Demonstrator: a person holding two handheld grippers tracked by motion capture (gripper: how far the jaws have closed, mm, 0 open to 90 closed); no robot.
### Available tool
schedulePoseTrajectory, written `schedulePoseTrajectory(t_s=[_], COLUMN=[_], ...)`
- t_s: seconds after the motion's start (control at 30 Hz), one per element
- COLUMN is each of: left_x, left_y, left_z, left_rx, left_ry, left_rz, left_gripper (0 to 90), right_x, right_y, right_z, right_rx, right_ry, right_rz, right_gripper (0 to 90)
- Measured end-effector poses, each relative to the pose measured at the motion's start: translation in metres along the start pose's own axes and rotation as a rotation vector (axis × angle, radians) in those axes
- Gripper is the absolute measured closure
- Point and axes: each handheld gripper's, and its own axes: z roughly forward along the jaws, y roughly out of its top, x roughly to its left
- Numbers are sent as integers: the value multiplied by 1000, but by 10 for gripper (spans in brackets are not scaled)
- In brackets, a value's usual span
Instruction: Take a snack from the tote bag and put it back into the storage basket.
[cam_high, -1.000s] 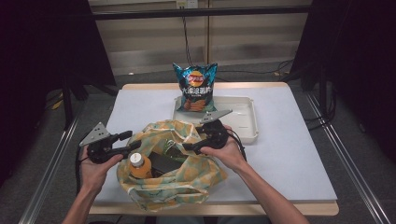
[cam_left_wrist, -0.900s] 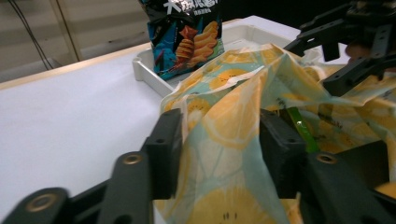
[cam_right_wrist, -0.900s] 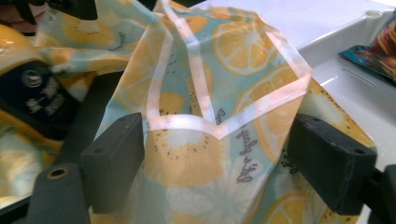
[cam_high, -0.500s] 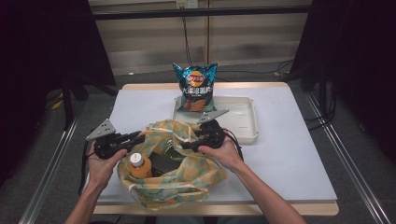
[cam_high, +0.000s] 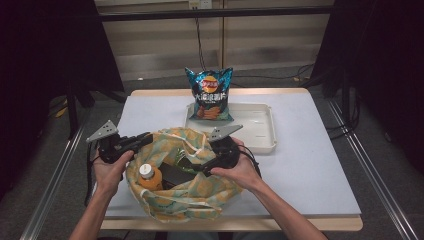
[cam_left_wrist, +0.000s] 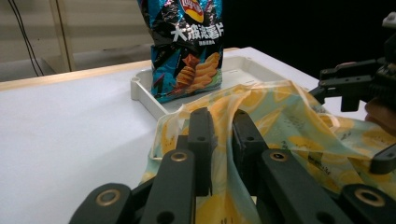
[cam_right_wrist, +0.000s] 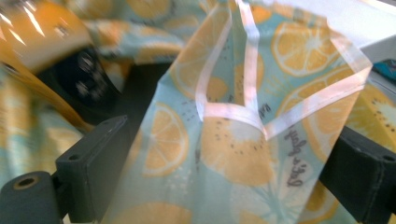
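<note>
A cloth tote bag (cam_high: 200, 195) with an orange-slice print lies open at the table's near edge. An orange-capped bottle (cam_high: 148, 175) and a dark flat item (cam_high: 175, 172) sit inside it. My left gripper (cam_high: 147, 138) is at the bag's left rim. Its jaws have just been closing and now pinch the fabric (cam_left_wrist: 289, 121), as the left gripper (cam_left_wrist: 223, 116) view shows. My right gripper (cam_high: 199, 167) reaches into the bag's mouth from the right. Its jaws have just been opening, and the right gripper (cam_right_wrist: 231, 133) stands wide, with a fold of the bag (cam_right_wrist: 303, 51) loose between them.
A blue bag of crisps (cam_high: 210, 95) stands upright at the left end of a white tray (cam_high: 260, 130) behind the tote. White tabletop (cam_high: 310, 170) lies bare to the right. The right gripper (cam_left_wrist: 355, 79) appears beyond the fabric in the left gripper view.
The left gripper's jaws came in from the left and closed on the bag's rim. The right gripper shifted slightly at the bag's mouth.
</note>
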Motion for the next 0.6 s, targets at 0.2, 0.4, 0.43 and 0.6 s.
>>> schedulePoseTrajectory(t_s=[0.2,0.4,0.43,0.6], left_x=[0,1,1,0], left_y=[1,-3,-3,-6], left_z=[-4,-1,0,7], left_rx=[-11,5,7,38], left_ry=[2,-14,-23,-32], left_rz=[-9,-6,-6,0], left_gripper=[807,806,806,805], right_x=[-8,-25,-31,-51], right_y=[-11,-15,-15,-11], right_z=[12,7,3,-8], right_rx=[49,9,-16,-67], right_ry=[-54,-51,-40,-86], right_rz=[-14,9,29,64], right_gripper=[368,834,868,895])
